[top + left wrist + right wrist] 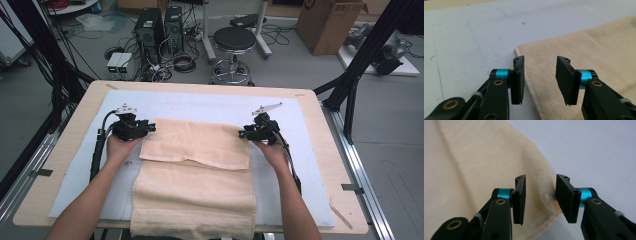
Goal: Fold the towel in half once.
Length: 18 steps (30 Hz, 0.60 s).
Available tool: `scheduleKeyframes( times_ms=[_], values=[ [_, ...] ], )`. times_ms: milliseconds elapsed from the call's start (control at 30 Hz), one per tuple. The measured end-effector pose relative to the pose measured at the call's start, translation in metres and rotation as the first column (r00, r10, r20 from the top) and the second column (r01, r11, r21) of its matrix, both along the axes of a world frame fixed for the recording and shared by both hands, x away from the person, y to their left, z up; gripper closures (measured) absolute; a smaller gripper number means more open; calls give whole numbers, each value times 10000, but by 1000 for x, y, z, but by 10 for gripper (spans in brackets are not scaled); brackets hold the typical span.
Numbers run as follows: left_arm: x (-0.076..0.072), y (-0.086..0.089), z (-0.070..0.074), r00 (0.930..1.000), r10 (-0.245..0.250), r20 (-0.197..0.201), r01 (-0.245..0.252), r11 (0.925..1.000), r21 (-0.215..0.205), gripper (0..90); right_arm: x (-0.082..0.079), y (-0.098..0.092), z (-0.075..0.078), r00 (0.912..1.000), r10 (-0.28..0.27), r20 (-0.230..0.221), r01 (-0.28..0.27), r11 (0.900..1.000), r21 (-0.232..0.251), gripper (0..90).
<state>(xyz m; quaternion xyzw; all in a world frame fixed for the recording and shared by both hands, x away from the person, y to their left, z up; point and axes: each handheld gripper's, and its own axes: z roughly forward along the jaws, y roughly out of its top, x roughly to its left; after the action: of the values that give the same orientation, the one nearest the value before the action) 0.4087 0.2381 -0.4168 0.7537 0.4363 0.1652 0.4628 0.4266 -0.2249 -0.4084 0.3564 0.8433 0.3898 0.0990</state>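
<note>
High view: one cream towel [195,175], folded over itself, lies between your two grippers on the white mat [300,125], its long axis running from you toward the far edge. Your left gripper [145,128] stands at its left corner, your right gripper [245,133] at its right; both have jaws parted, gripping nothing, with towel edge between them.

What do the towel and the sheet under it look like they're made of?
Towel: likely cotton terry, matte beige, with a fuzzy nap and a woven hem edge in the right gripper view. Sheet: possibly smooth paper or thin plastic, pale blue-white, flat, carrying faint pen lines and specks.
</note>
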Motion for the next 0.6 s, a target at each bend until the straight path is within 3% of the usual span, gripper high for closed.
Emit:
scheduleKeyframes(
  times_ms=[67, 167, 233, 267, 300, 367, 433, 533, 600],
  values=[
    [-13, 3, 4, 9987, -394, 327, 400, 9990, -174, 580, -12, -1, 6, 9993, 364, 113, -367, 9989, 279, 600],
    [-30, 5, 6, 9941, -1021, 353, 1031, 9944, -254, 580, -33, -2, 11, 9958, 820, 407, -847, 9940, 689, 590],
    [-39, 4, 1, 9926, -1184, 278, 1187, 9929, -80, 580, -41, 1, 12, 9933, 1154, 16, -1153, 9925, 415, 570],
    [-41, 3, -2, 9903, -1377, 157, 1377, 9905, -1, 581, -46, 2, 13, 9919, 1268, -17, -1267, 9916, 262, 571],
    [-44, 2, -3, 9878, -1556, -59, 1556, 9876, 183, 580, -51, 4, 12, 9901, 1382, 233, -1385, 9903, 130, 573],
    [-53, -2, -7, 9816, -1888, 298, 1885, 9820, 105, 560, -62, 5, 12, 9857, 1582, 575, -1595, 9870, 185, 572],
    [-60, -3, -7, 9755, -2176, 307, 2179, 9760, -41, 552, -69, 7, 9, 9802, 1947, 349, -1950, 9808, 50, 560],
    [-72, -3, -6, 9638, -2617, 512, 2620, 9651, 16, 533, -83, 7, 5, 9693, 2370, 649, -2380, 9712, 81, 550],
    [-79, -1, -4, 9596, -2743, 624, 2747, 9615, 23, 532, -93, 7, 2, 9624, 2624, 708, -2631, 9648, 5, 545]
  ],
)
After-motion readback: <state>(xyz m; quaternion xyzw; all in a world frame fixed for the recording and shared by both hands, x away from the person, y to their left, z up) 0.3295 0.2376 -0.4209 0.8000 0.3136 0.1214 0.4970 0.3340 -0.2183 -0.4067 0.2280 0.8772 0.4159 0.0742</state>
